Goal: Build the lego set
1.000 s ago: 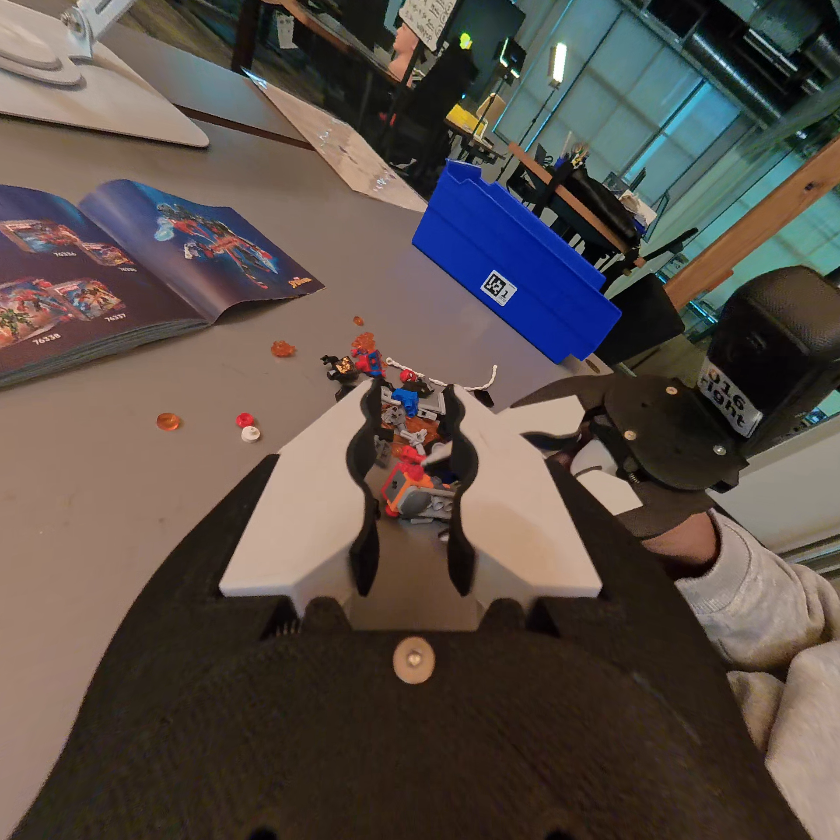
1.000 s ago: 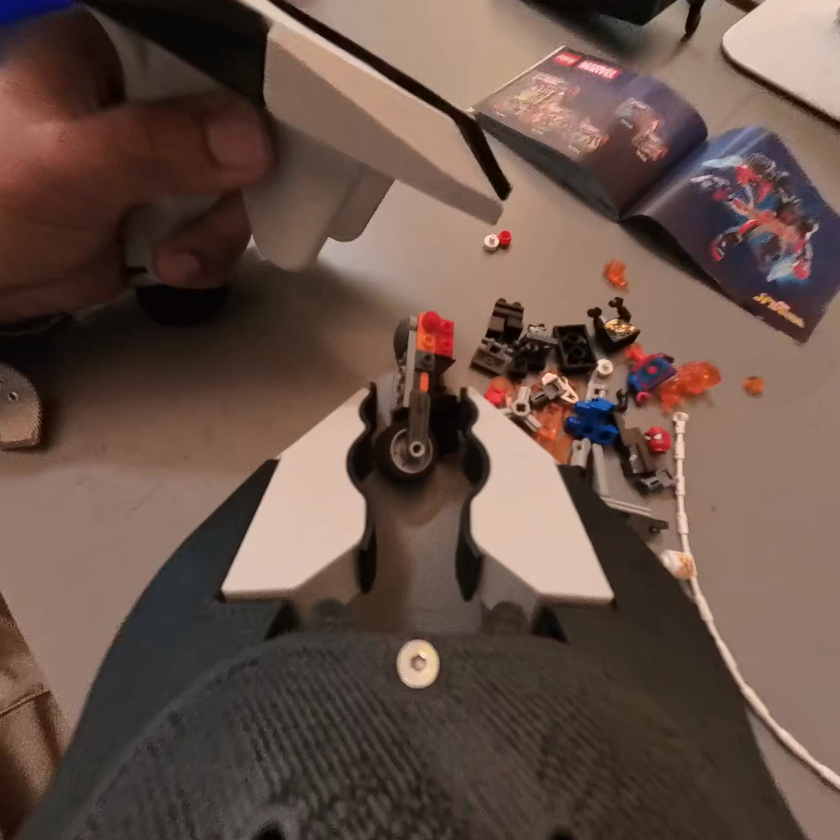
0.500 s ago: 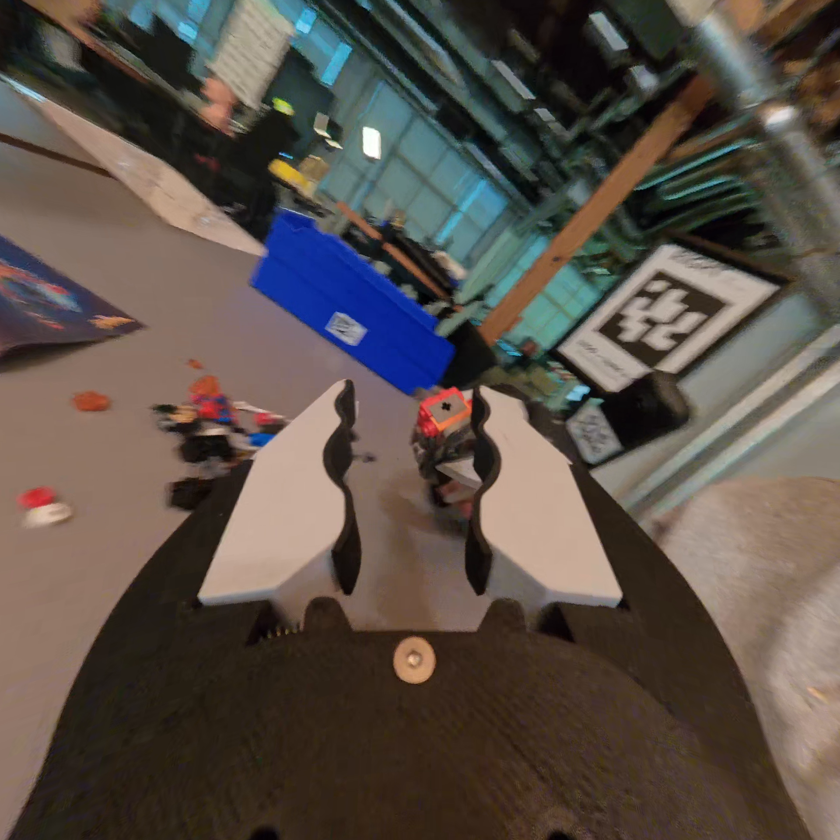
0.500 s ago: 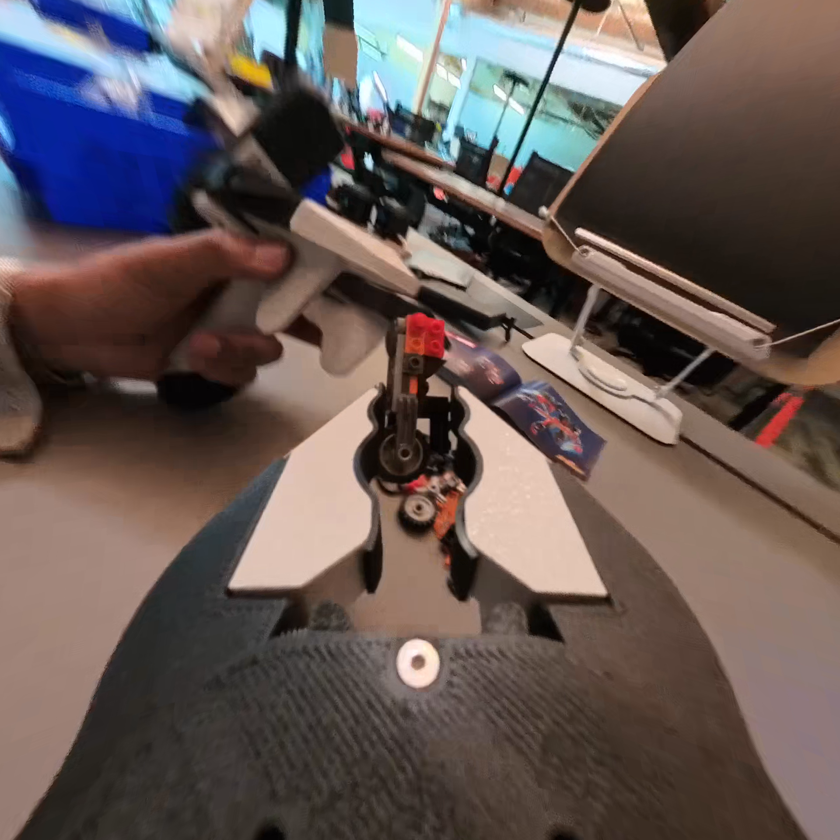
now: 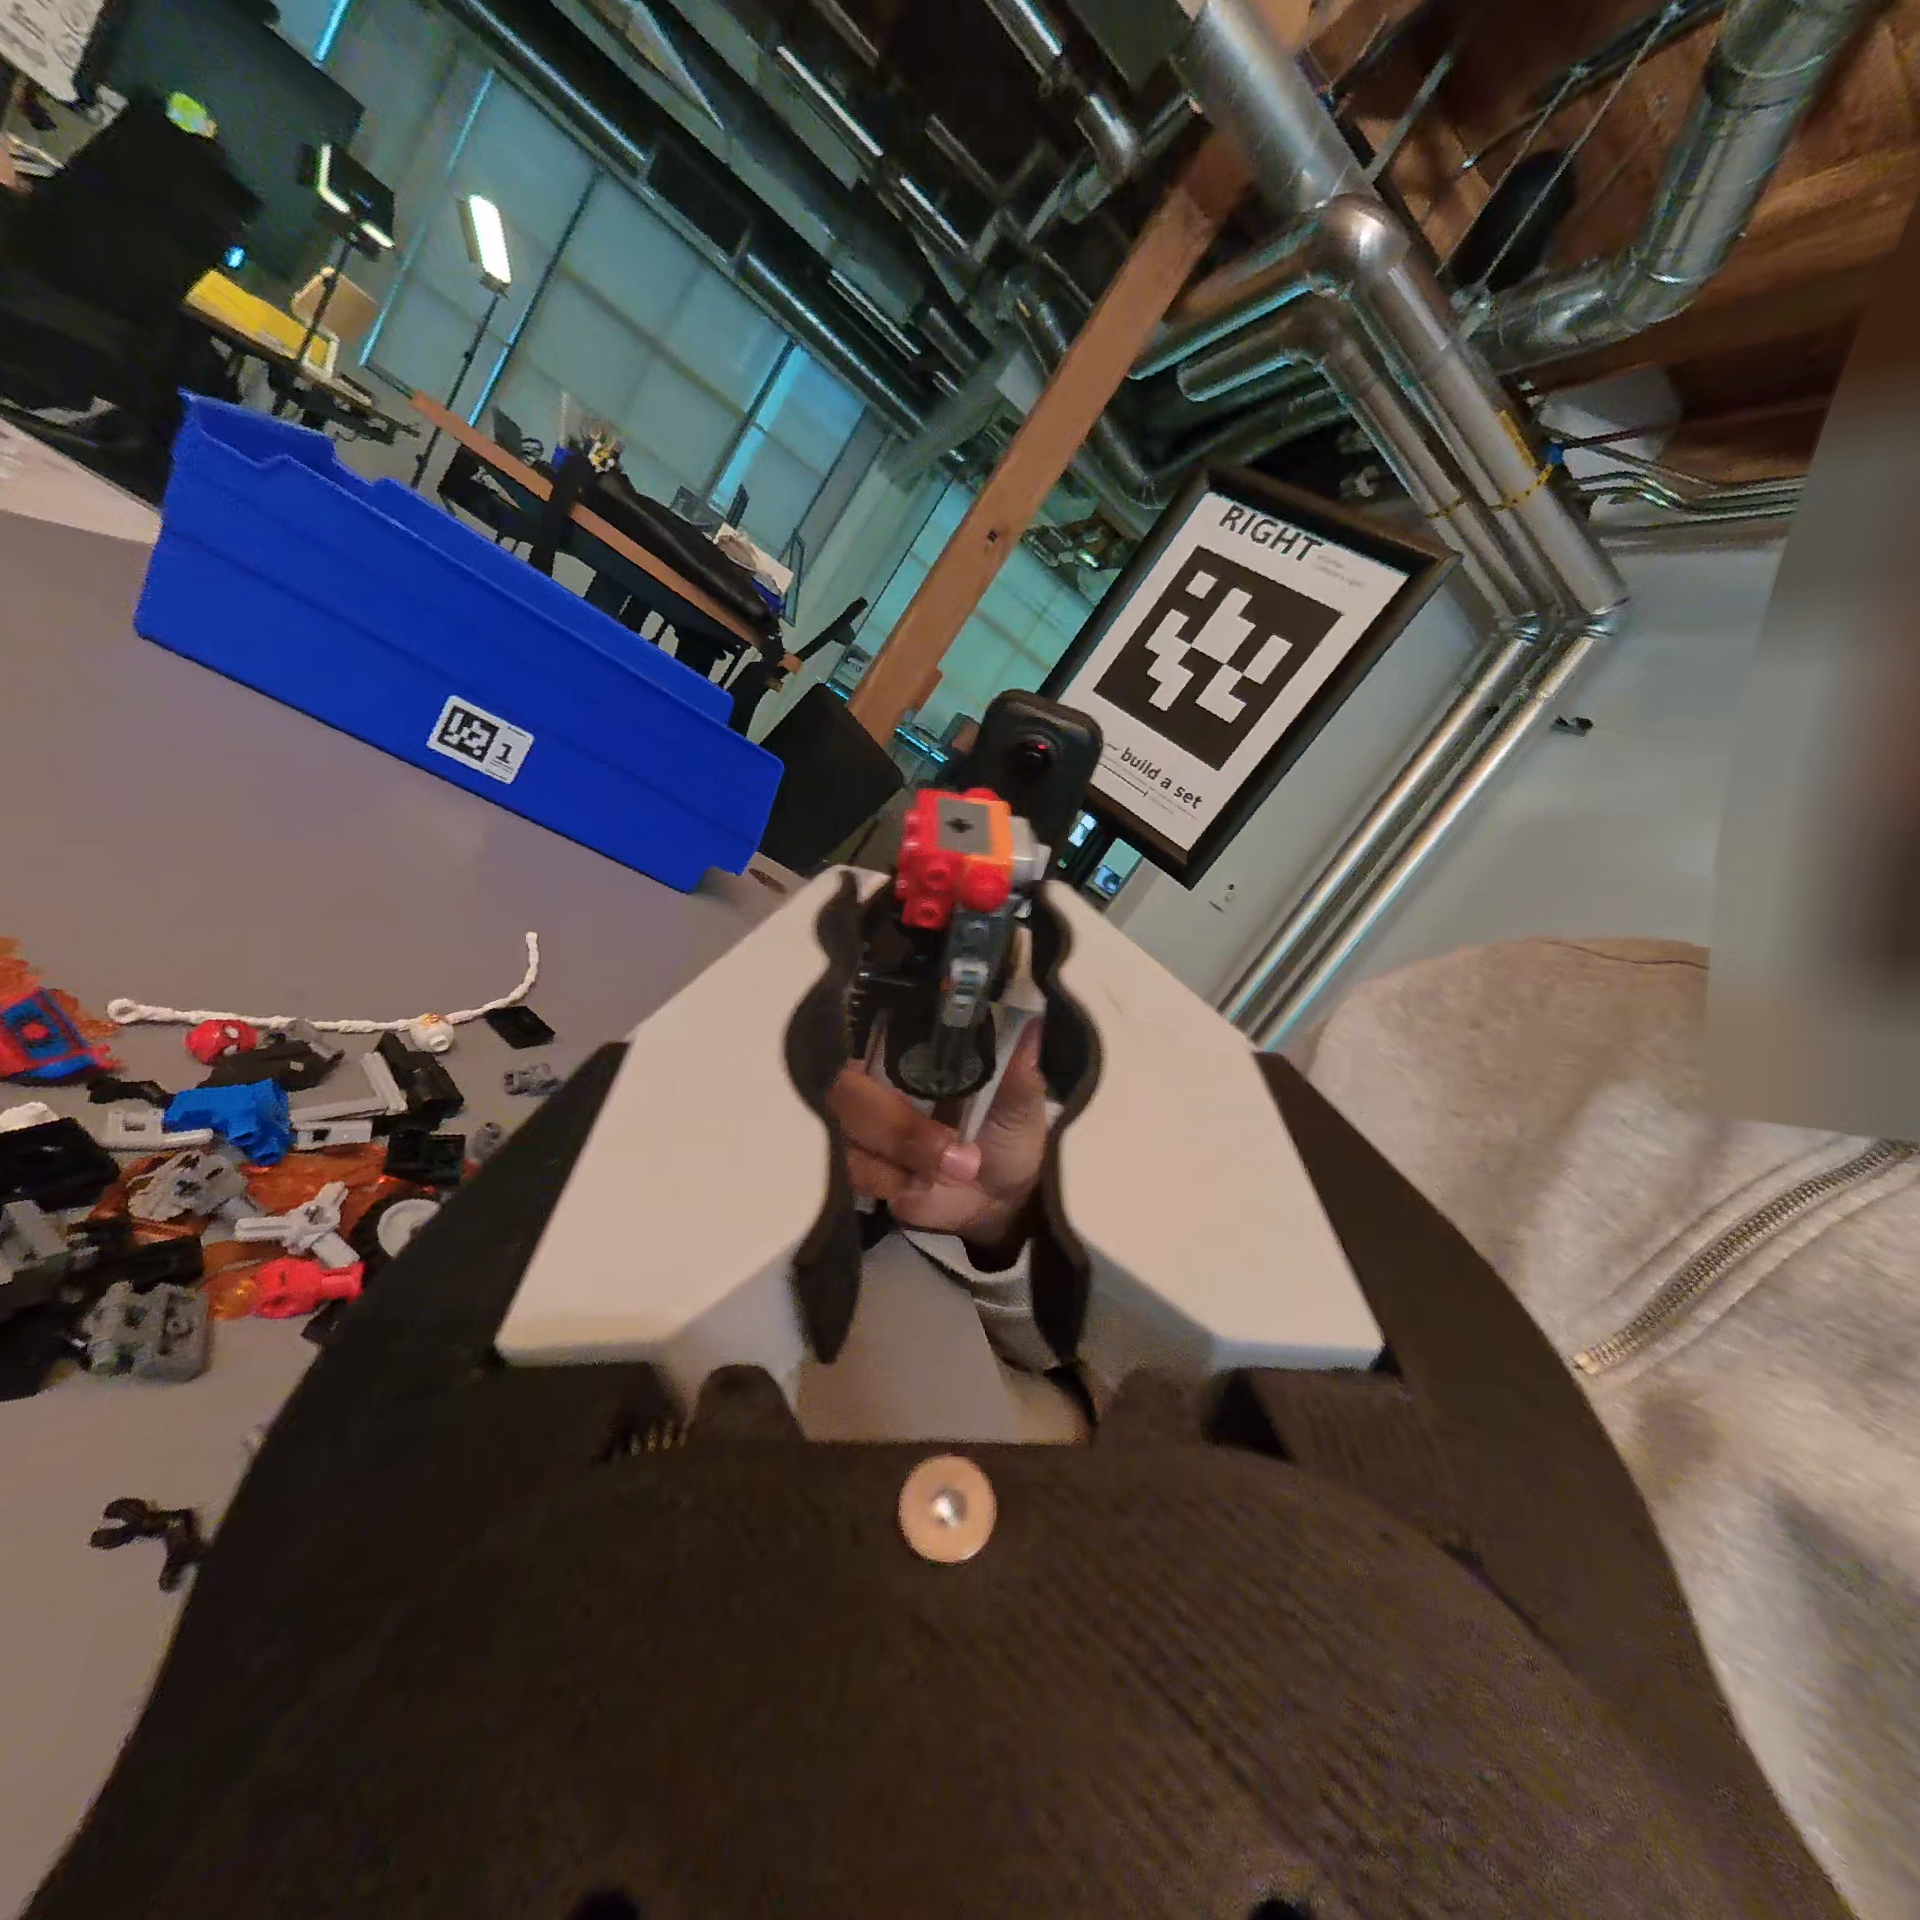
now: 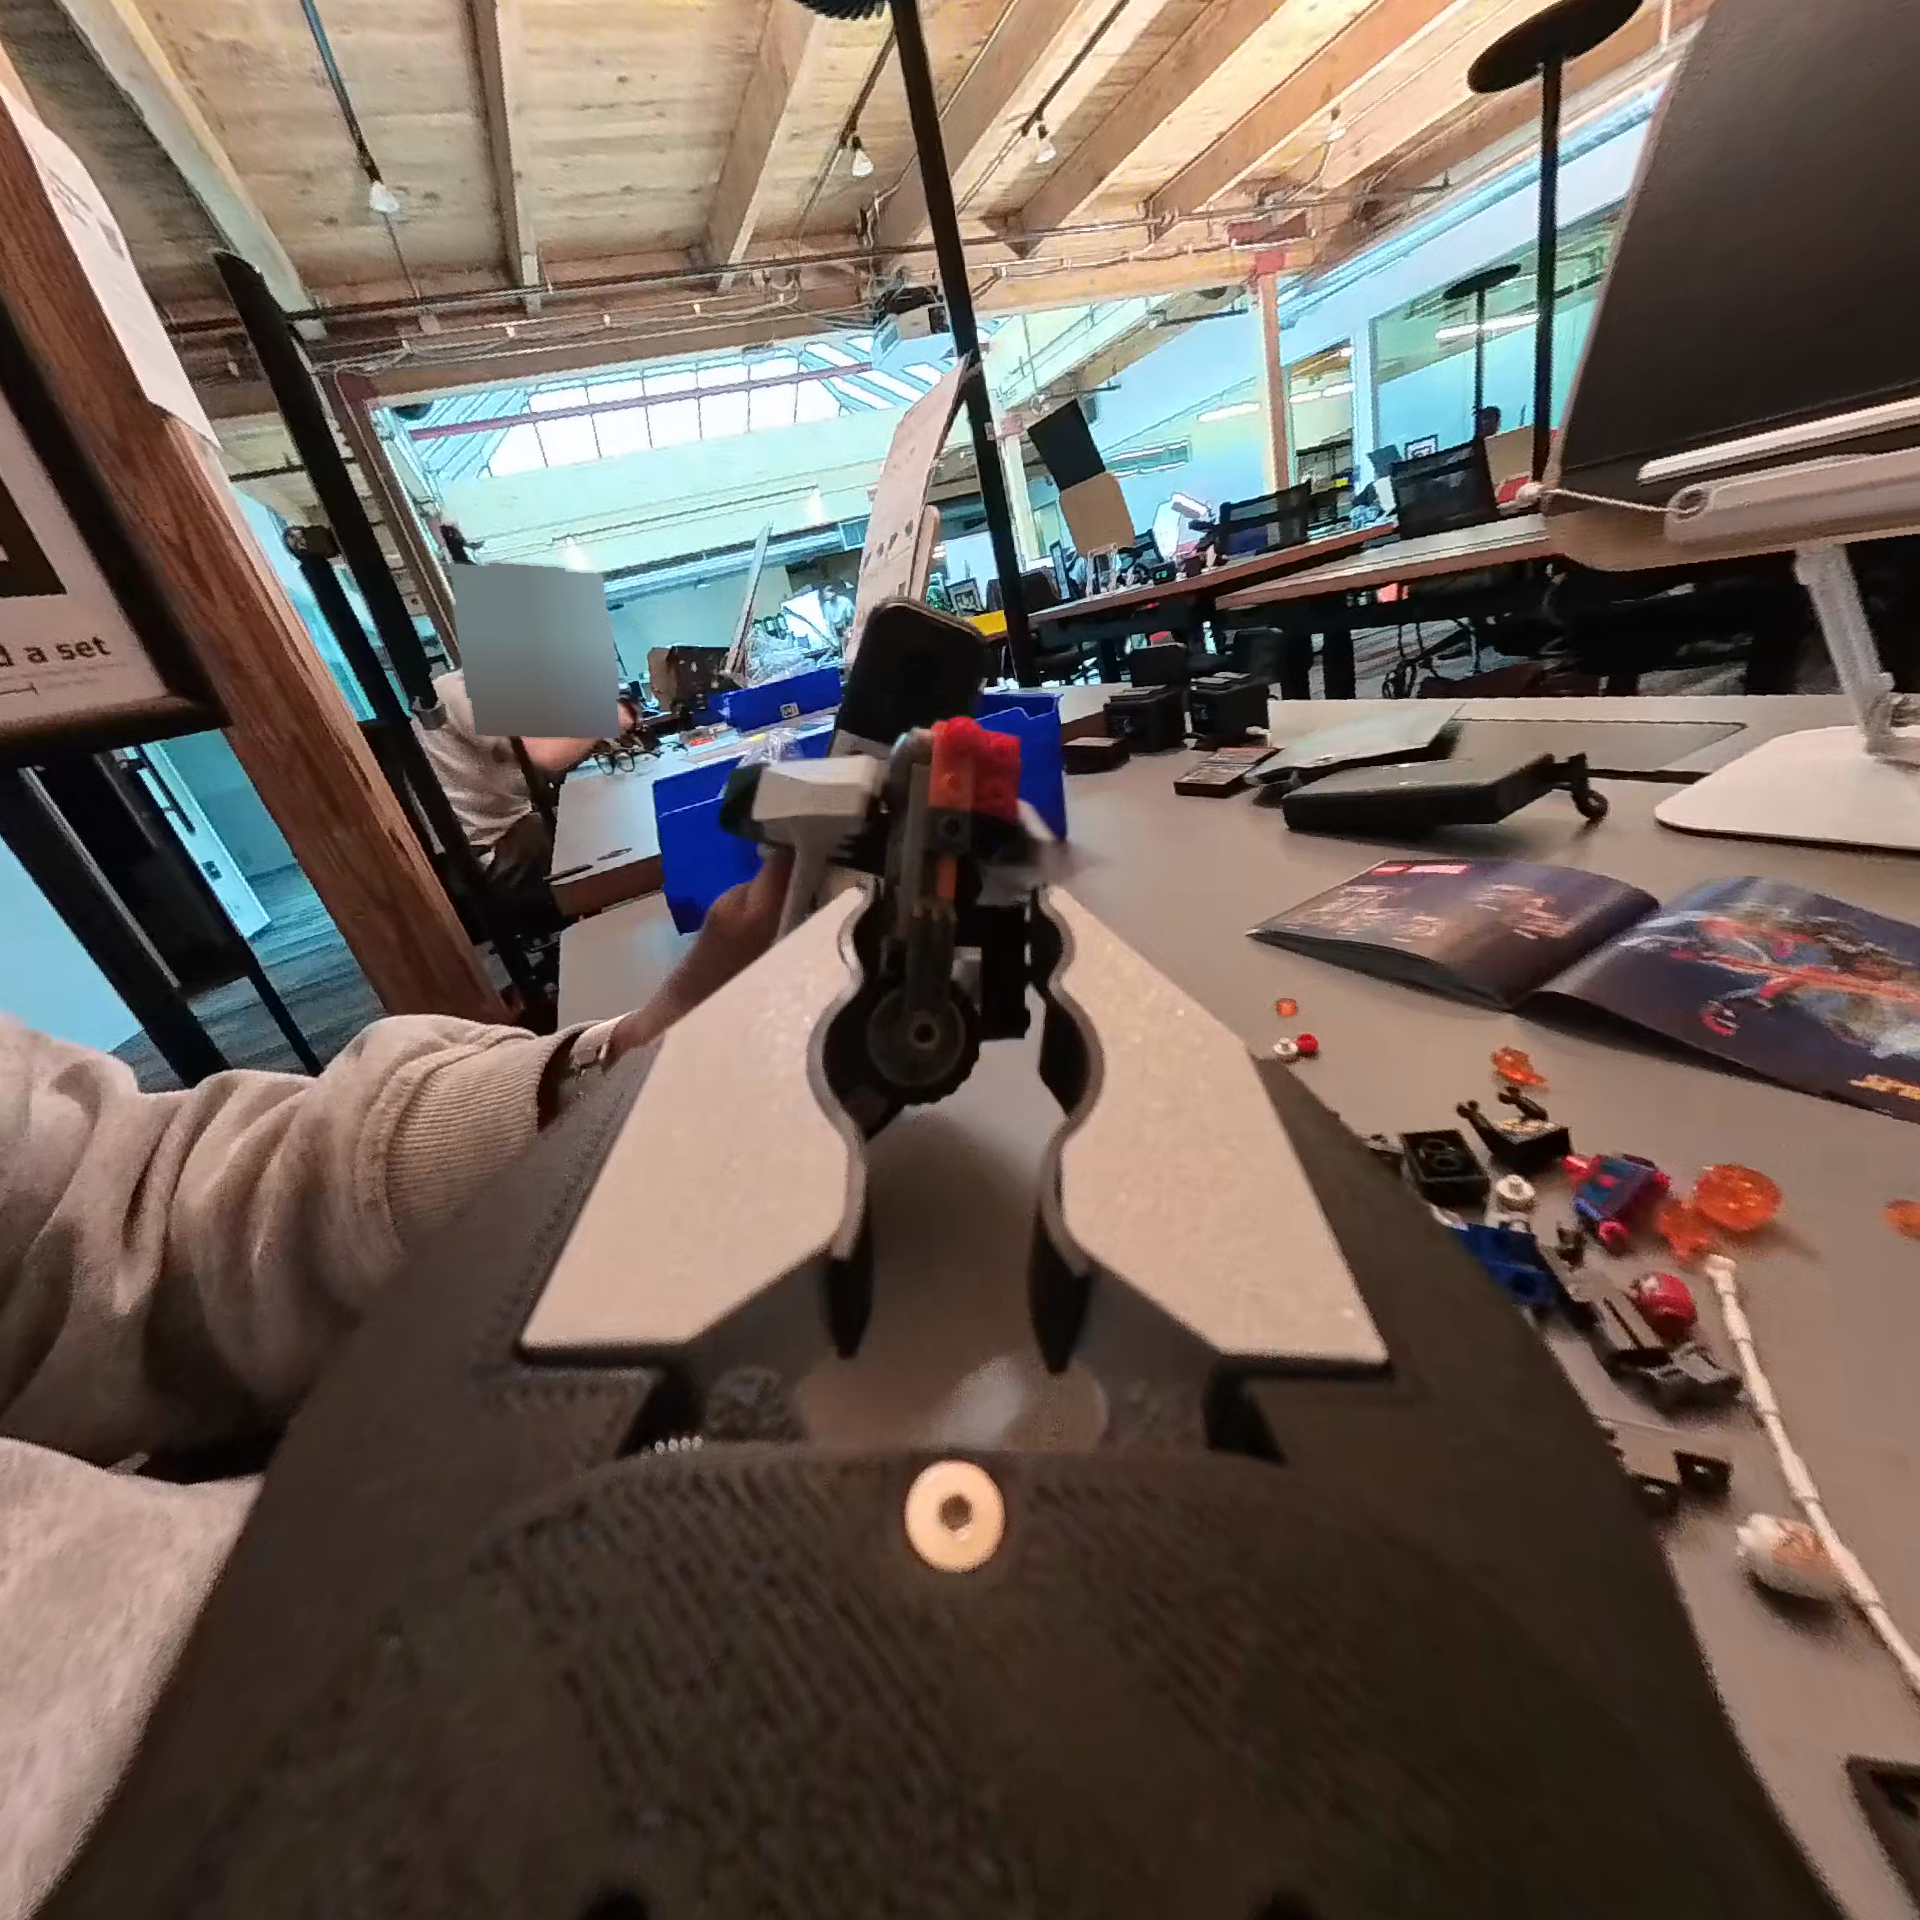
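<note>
My right gripper [image 6: 951, 925] is shut on a small brick-built motorbike [image 6: 920, 1039] and holds it upright above the grey table [image 6: 1299, 862], with its wheel between the jaws and its red and orange bricks on top. My left gripper [image 5: 945, 904] faces it head-on. Its jaws are parted, one on each side of the motorbike's red top [image 5: 951, 862]. I cannot tell whether they touch it. The left gripper also shows in the right wrist view, with one grey finger [image 6: 805, 805] beside the bike. The hand [image 5: 935, 1153] on the right gripper shows through the left jaws.
Loose brick pieces [image 5: 208, 1164] and a white string [image 5: 312, 1018] lie on the table to the left; they also show in the right wrist view [image 6: 1621, 1226]. A blue bin [image 5: 416, 644] stands behind. An open booklet [image 6: 1662, 966] and a monitor stand [image 6: 1818, 790] are at the right. The grippers are tip to tip, or close to it.
Both grippers rose from the pile and turned to face each other. The right carried the motorbike up. The left jaws widened, then narrowed about the bike's top.
</note>
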A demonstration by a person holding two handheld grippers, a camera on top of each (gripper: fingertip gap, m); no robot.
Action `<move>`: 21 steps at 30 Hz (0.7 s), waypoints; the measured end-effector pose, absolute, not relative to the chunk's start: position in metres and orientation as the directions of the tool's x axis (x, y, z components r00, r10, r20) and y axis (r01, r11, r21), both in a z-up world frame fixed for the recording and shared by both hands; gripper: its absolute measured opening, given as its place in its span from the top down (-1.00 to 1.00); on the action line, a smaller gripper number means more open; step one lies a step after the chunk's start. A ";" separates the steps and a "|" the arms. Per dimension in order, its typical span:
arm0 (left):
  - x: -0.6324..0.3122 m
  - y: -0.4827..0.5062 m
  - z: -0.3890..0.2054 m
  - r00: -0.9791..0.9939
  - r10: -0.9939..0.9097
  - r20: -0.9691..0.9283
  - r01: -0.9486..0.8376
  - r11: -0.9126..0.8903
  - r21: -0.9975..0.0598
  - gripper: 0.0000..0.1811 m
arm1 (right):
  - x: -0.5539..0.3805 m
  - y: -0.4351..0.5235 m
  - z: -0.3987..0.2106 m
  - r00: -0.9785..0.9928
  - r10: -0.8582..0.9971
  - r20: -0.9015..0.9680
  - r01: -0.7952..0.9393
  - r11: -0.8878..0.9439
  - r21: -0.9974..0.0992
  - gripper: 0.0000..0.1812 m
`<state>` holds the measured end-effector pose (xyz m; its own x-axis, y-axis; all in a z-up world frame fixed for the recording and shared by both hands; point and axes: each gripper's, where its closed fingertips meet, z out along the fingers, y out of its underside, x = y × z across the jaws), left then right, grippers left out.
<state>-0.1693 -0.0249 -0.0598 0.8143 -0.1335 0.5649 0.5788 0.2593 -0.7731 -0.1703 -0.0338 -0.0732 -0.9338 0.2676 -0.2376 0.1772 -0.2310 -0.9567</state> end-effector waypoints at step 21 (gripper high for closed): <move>-0.163 -0.011 -0.083 0.932 0.098 0.350 0.343 0.081 -0.936 0.74 | -0.174 -0.013 -0.067 -0.883 0.066 -0.466 0.411 -0.374 -0.832 0.95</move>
<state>-0.1633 -0.0110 -0.0827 0.9316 0.0976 0.3502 0.3433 0.0810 -0.9357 -0.1735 -0.0128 -0.0665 -0.8826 0.0658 -0.4656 0.4109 -0.3736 -0.8317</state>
